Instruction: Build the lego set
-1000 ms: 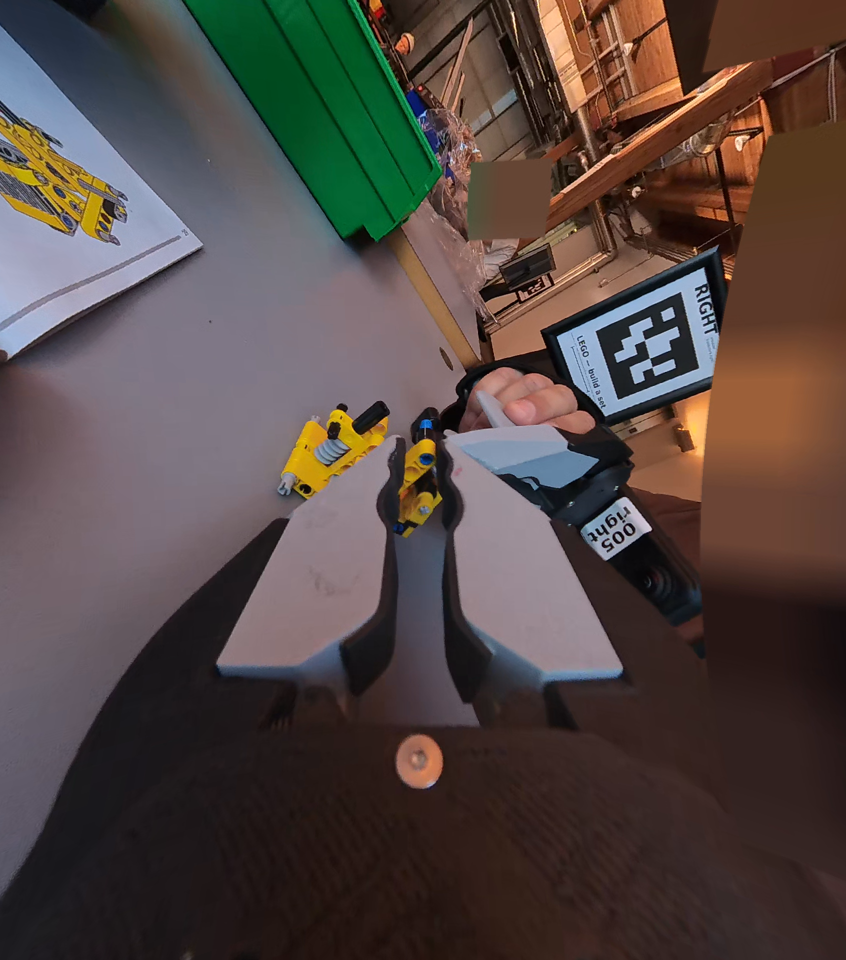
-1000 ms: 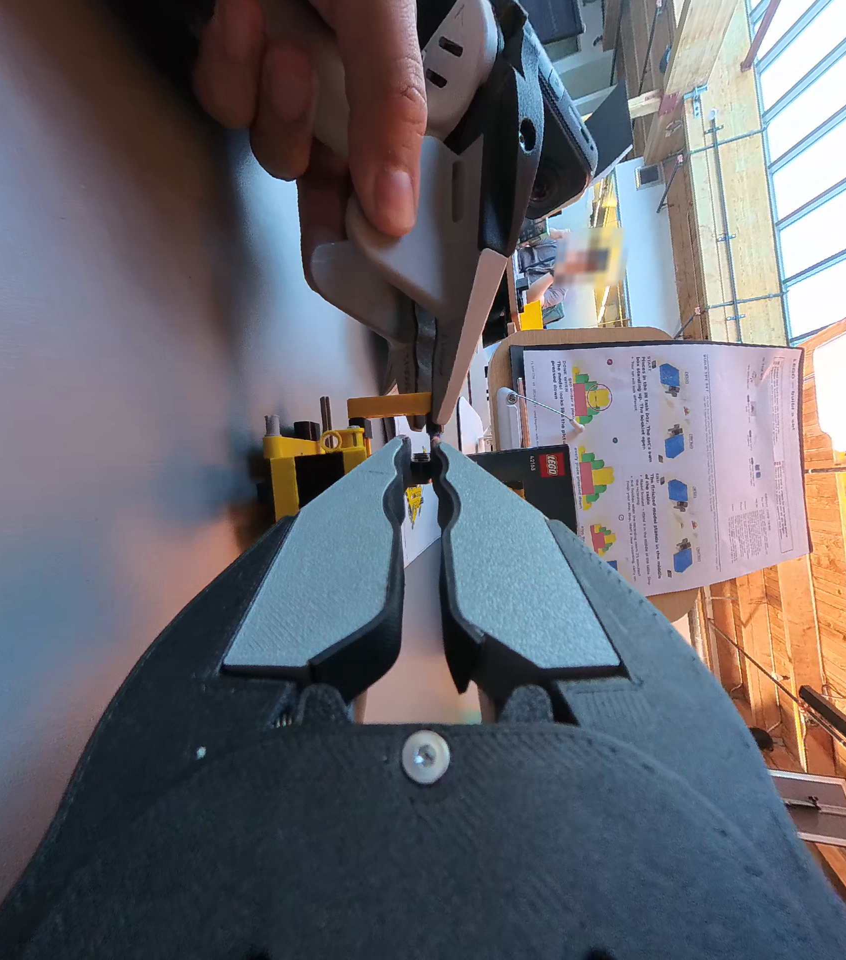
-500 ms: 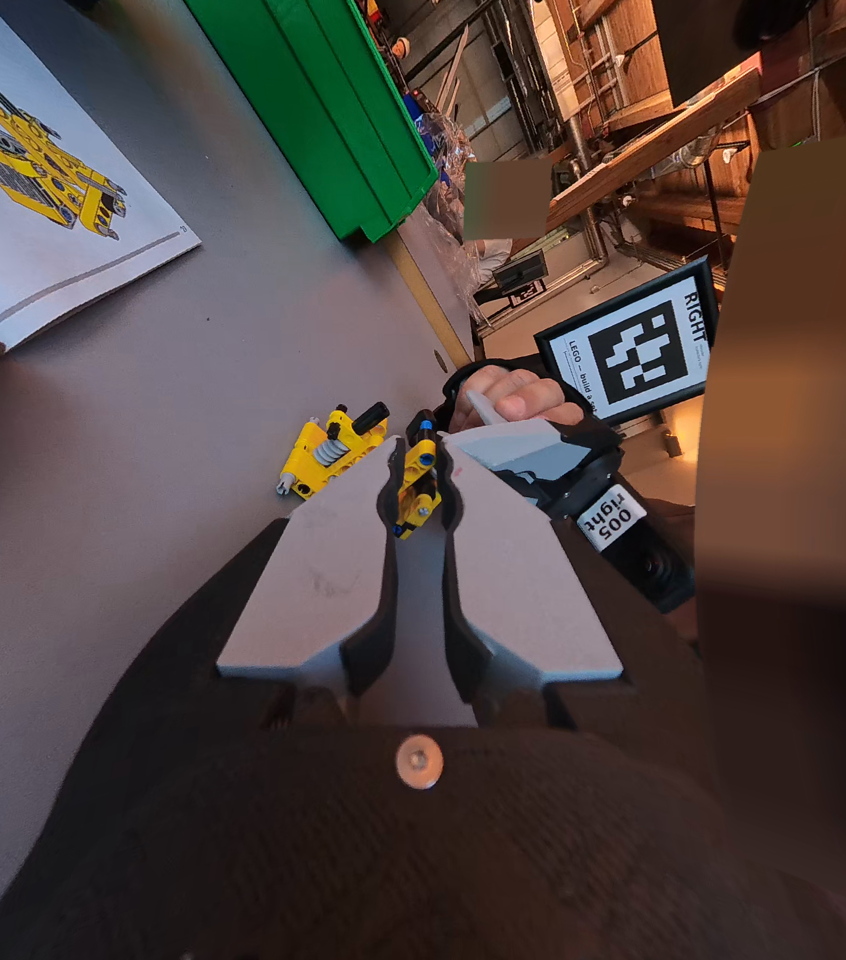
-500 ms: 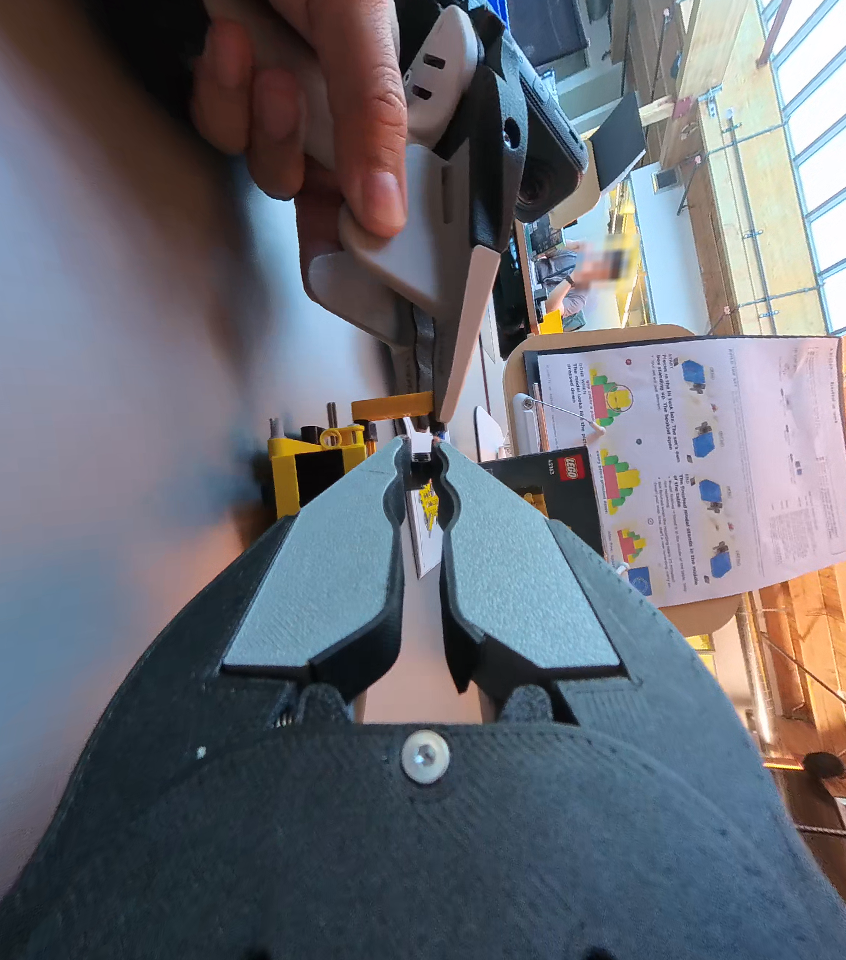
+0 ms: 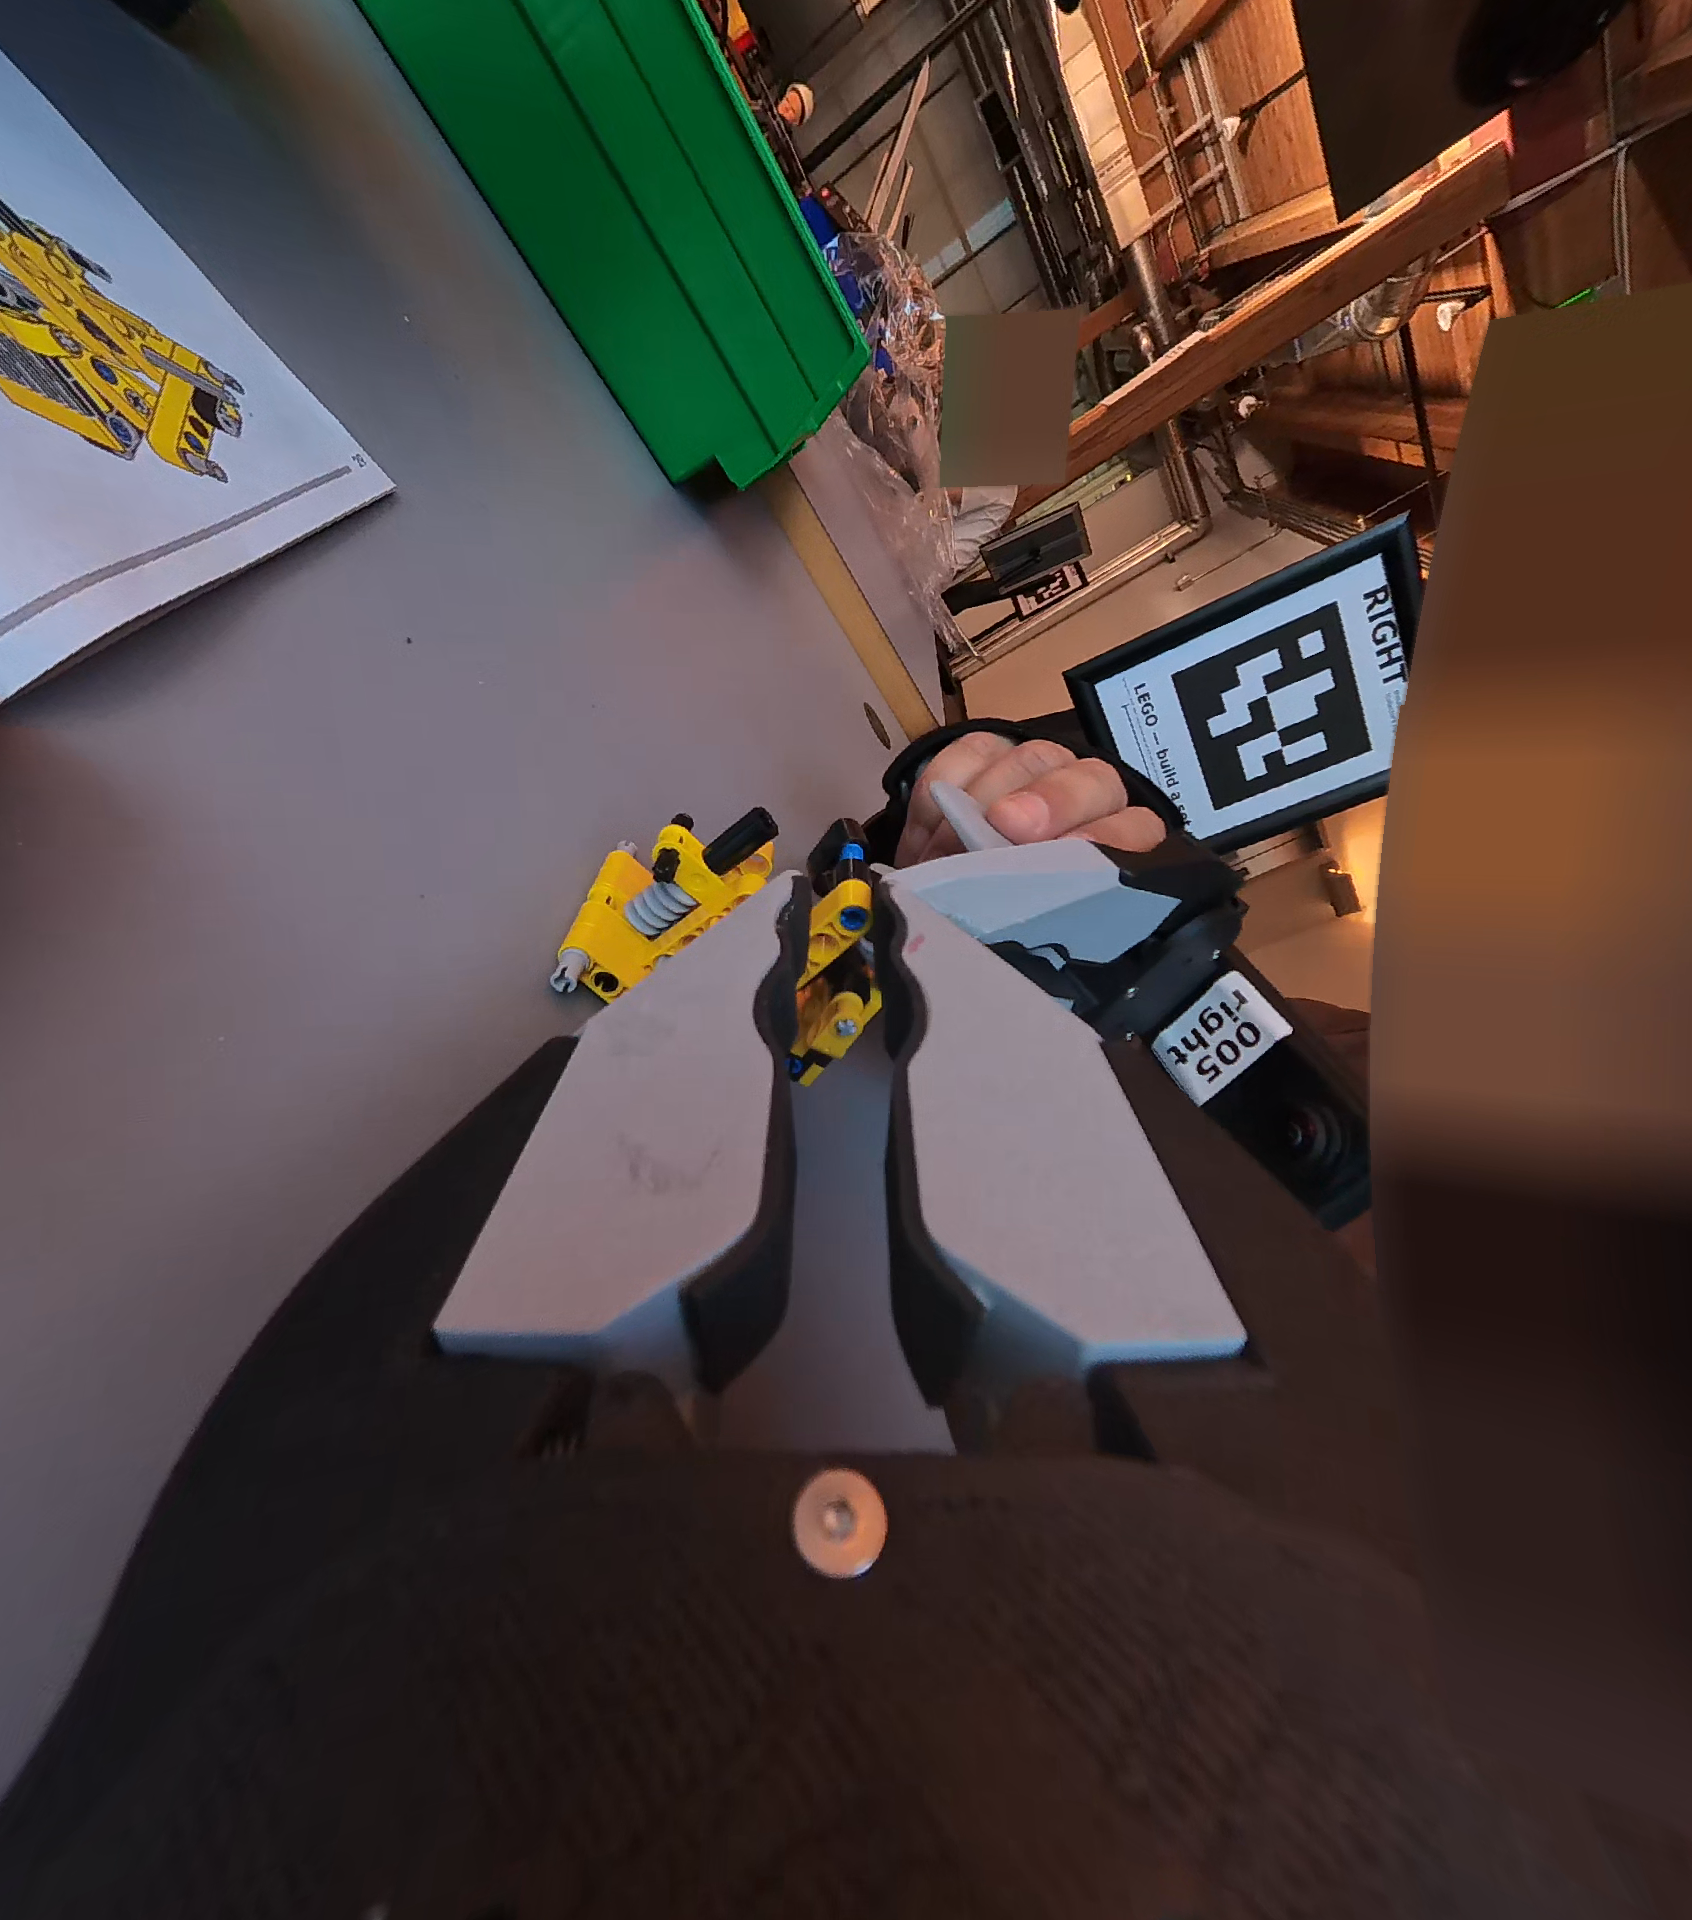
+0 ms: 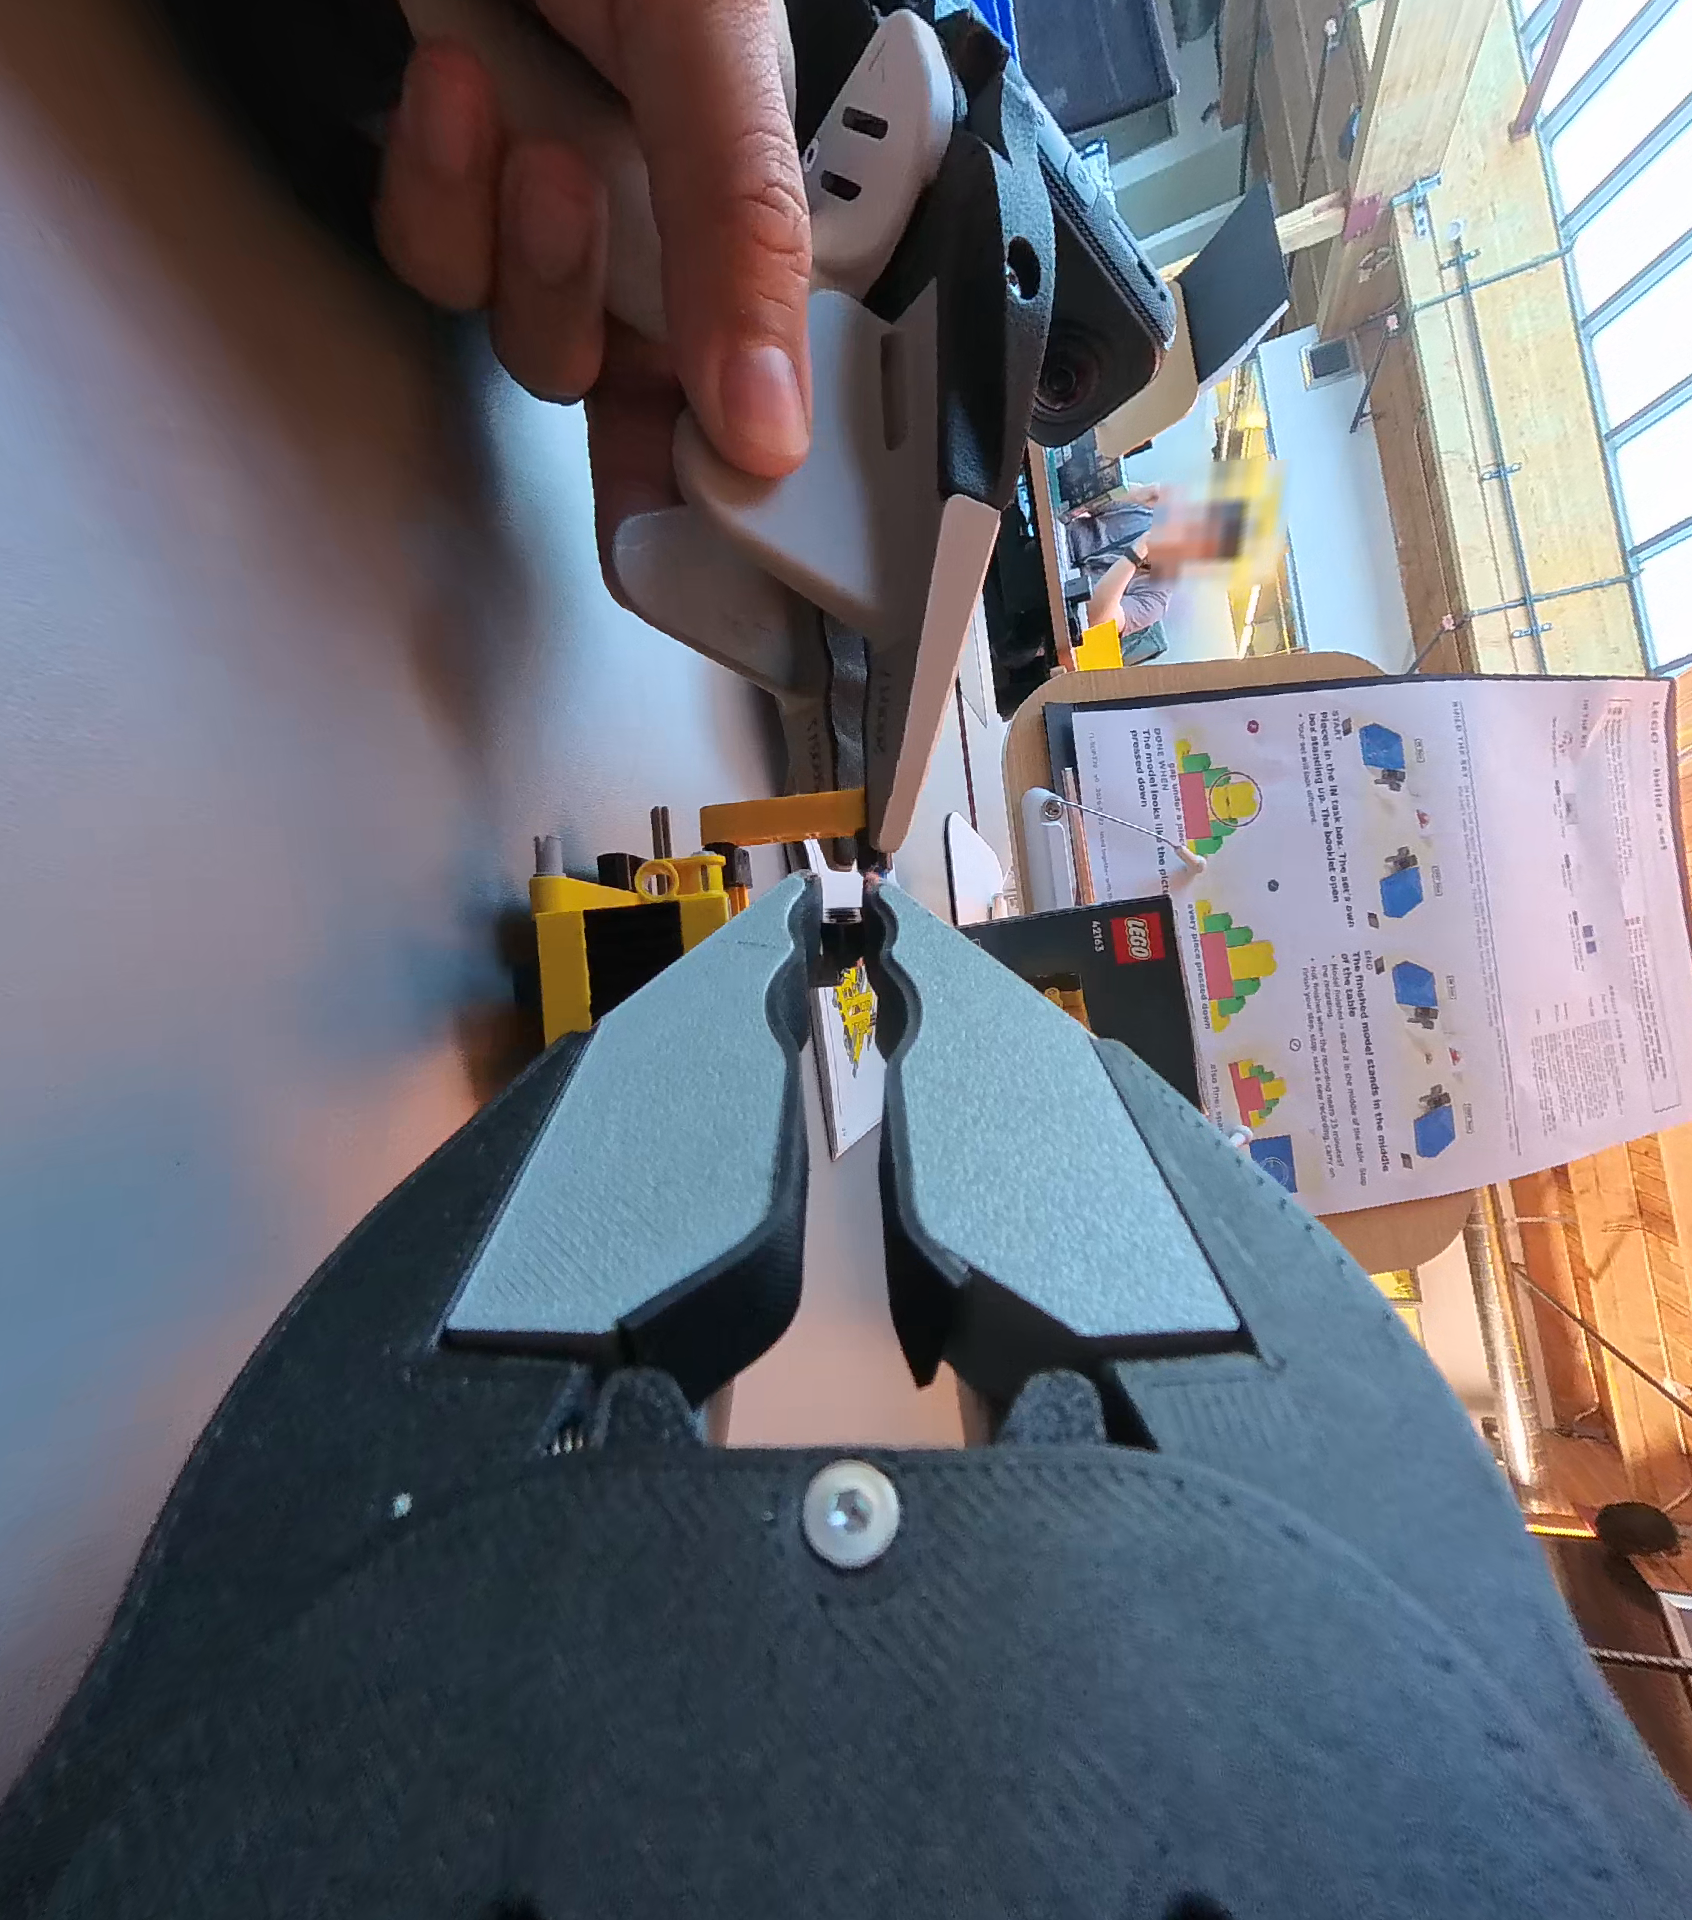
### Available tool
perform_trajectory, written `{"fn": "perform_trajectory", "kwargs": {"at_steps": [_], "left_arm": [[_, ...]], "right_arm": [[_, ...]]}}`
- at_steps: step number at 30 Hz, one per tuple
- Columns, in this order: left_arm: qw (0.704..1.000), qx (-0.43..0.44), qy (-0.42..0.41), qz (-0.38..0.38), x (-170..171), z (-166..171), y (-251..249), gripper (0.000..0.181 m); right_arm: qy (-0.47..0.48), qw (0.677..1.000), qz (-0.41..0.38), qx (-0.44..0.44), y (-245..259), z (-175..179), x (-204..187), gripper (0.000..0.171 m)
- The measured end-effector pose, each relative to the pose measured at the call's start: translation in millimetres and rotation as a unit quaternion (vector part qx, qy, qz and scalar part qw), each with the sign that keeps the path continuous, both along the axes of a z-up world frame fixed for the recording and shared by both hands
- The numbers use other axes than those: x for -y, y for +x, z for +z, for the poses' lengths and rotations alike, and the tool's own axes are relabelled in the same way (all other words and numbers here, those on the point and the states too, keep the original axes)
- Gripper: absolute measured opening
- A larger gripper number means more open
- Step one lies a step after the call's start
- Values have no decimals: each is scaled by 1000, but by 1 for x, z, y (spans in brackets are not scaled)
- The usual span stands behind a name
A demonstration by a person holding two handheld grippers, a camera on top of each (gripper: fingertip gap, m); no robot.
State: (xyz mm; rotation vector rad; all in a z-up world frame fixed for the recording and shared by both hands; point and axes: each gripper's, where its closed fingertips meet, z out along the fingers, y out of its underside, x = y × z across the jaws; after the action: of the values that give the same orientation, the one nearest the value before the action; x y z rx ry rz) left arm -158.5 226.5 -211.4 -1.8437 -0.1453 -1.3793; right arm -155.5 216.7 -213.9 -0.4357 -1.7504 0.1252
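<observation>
From my left wrist view, my left tongs (image 5: 837,914) are pinching a small yellow lego sub-assembly with blue pins (image 5: 834,961), lifted off the grey surface (image 5: 322,935). Just beside them, on the surface, lies a larger yellow lego block with a grey coil spring and black pins (image 5: 660,904). My right tongs (image 5: 1018,904) come in from the side, nose close to the piece I hold. A white instruction booklet with a yellow machine drawn on it (image 5: 94,416) lies well apart, near a green plastic bin (image 5: 634,229).

From my right wrist view, my right tongs (image 6: 844,914) are closed on a tiny black pin (image 6: 840,930), right under the tip of my left tongs (image 6: 873,769), which carry a yellow beam (image 6: 780,816). The yellow and black block (image 6: 613,951) rests on the surface beside them.

I judge the step to be seating the pin into the held piece. I should keep the left grip firm, line the pin squarely with its hole, and push straight along its axis, not at a slant, or it may pop free.
</observation>
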Motion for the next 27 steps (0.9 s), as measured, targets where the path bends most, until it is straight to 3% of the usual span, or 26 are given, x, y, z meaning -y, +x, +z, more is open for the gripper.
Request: {"fn": "perform_trajectory", "kwargs": {"at_steps": [27], "left_arm": [[1000, -11, 6, 2, 1, 0, 1, 9]], "right_arm": [[7, 1000, 4, 0, 0, 0, 1, 4]]}}
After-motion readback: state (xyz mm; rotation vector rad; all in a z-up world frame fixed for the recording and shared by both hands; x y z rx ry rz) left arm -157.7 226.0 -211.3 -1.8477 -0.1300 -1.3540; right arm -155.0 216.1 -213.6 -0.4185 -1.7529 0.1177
